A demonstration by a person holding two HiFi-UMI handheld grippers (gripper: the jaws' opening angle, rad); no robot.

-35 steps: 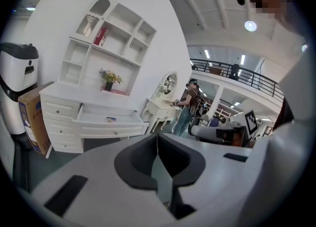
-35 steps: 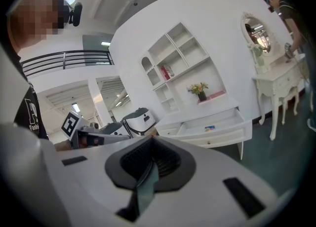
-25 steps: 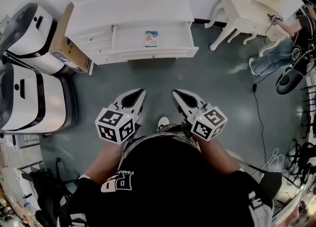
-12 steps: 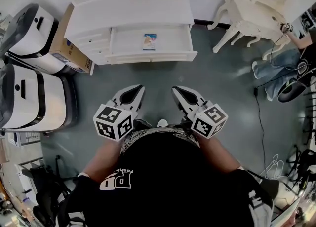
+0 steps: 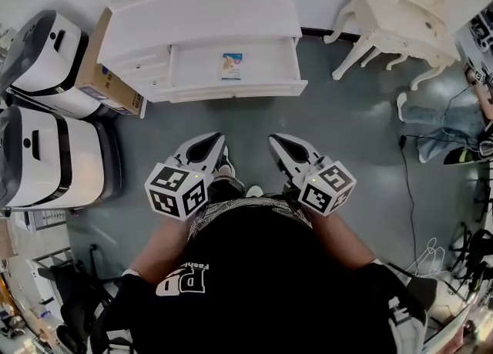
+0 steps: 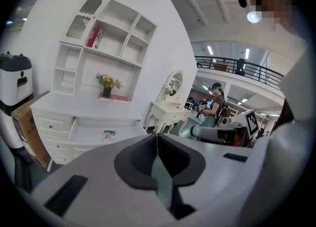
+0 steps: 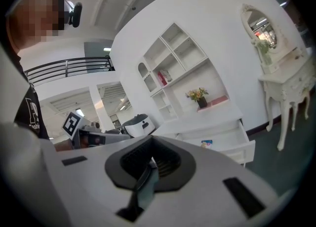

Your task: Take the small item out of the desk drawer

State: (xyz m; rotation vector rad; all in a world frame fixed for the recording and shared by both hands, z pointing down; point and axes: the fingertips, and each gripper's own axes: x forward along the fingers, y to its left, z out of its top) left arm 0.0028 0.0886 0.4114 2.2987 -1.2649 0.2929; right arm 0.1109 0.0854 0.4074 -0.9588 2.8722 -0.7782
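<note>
White desk drawer (image 5: 266, 64) open at 12 o'clock, small item (image 5: 231, 66) inside, untouched. You've edged slightly nearer; reach still well short. Left gripper (image 5: 220, 139) and right gripper (image 5: 273, 143) both closed, empty. Keep walking, then open one.

My claw (image 7: 152, 163) is closed, jaw against jaw, with nothing between them. Beyond its tip and a little to the right stands a white desk (image 7: 217, 115) with its drawer (image 7: 243, 153) pulled out. A small packet (image 7: 206, 143) lies flat inside the drawer. Above the desk, shelves (image 7: 174, 62) hold a red book (image 7: 162, 78), and a flowerpot (image 7: 199, 97) sits on the desktop. Far to the right is a dressing table (image 7: 289, 80) with a mirror (image 7: 261, 23).
</note>
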